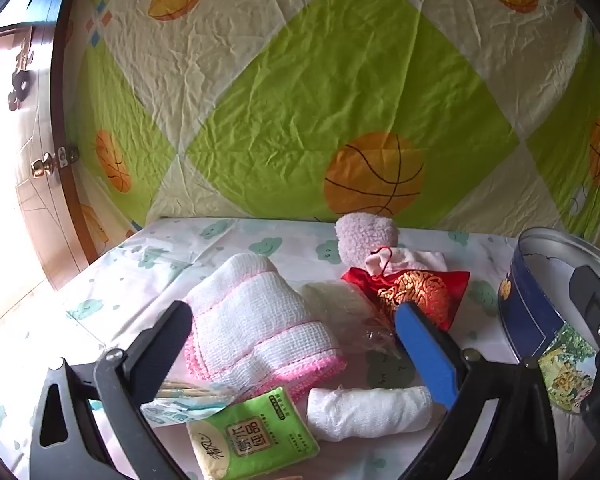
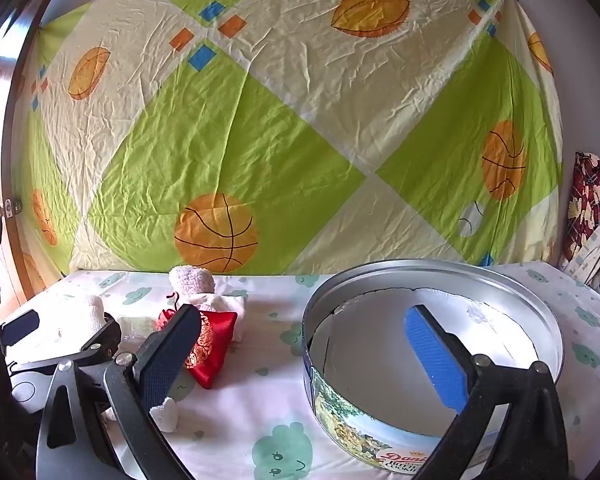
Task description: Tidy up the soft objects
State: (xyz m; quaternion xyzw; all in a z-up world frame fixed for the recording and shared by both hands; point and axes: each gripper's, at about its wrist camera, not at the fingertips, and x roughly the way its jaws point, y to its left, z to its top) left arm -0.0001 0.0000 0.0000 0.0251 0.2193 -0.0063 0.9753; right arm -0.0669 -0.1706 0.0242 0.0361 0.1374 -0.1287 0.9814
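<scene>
Patterned sheet (image 2: 300,120) hung as backdrop, green and cream diamonds with orange balls, closing off far edge of counter (image 2: 240,392); wooden door frame at left edge. Counter covered in white cloth with teal cloud print. Round cookie tin (image 2: 512,288) on right side, upright, open mouth up, nothing visible inside but a pale liner; open cloth in front of it and between it and the pile. Folded pink-edged white towel (image 1: 256,320) on left-centre, long axis running from near-right to far-left, thick fold end pointing away. Red brocade pouch (image 1: 420,292) right of towel, tied neck pointing to far-left, body toward the tin. Fluffy pale sock (image 1: 364,240) behind pouch, nearest the backdrop. Clear-wrapped pale bundle (image 1: 340,304) between towel and pouch, touching both as far as visible. Rolled white gauze cloth (image 1: 368,412) near front edge, long axis left-right. Green tissue pack (image 1: 256,436) just left of roll, tilted, corner under towel edge. Toothpick packet (image 1: 180,396) beside tissue pack, partly hidden by tool finger. Left tool (image 1: 296,332) jaws wide, nothing gripped, hovering over towel and roll, tilted down. Right tool (image 2: 304,336) jaws wide, nothing gripped, blue-padded finger over tin mouth, black finger in front of pouch.
</scene>
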